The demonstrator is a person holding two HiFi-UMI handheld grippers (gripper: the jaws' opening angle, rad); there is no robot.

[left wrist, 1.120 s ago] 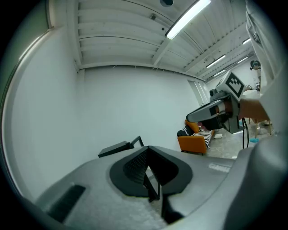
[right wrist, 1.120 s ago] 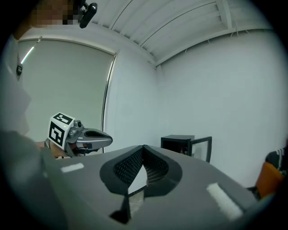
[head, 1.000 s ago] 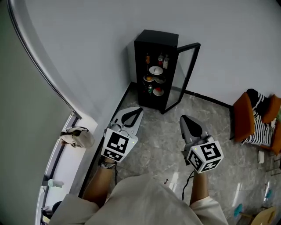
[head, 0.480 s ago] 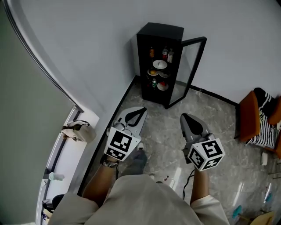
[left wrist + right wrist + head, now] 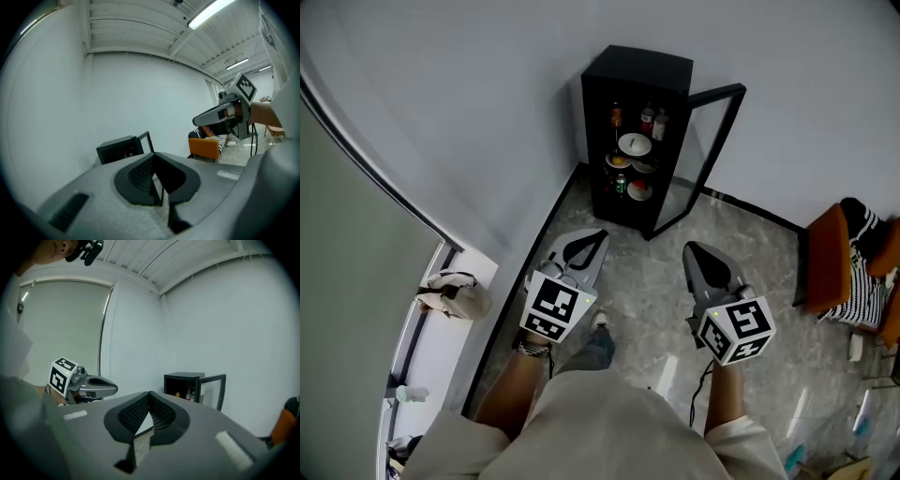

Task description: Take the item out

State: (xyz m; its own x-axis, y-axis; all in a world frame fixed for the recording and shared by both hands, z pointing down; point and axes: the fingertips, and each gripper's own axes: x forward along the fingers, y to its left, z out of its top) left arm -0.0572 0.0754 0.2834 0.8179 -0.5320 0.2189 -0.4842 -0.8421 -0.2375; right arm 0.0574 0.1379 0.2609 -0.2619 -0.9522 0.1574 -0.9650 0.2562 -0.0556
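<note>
Bright, even light; ceiling tubes [image 5: 212, 10] above left gripper [image 5: 153, 154]; soft shadows; fisheye warp, black corners; gripper body blurred.

You have open floor [image 5: 642, 272] straight ahead to the far cabinet [image 5: 639, 67]. Its glass door [image 5: 701, 155] hangs open on the right, wall [image 5: 469, 141] hugs the left. Shelves are crowded with bottles [image 5: 652, 122] and bowls [image 5: 634, 145]; orange chair [image 5: 825, 262] is well off right

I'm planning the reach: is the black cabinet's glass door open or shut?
Open. The glass door stands swung out from the black cabinet, shelves exposed.
</note>
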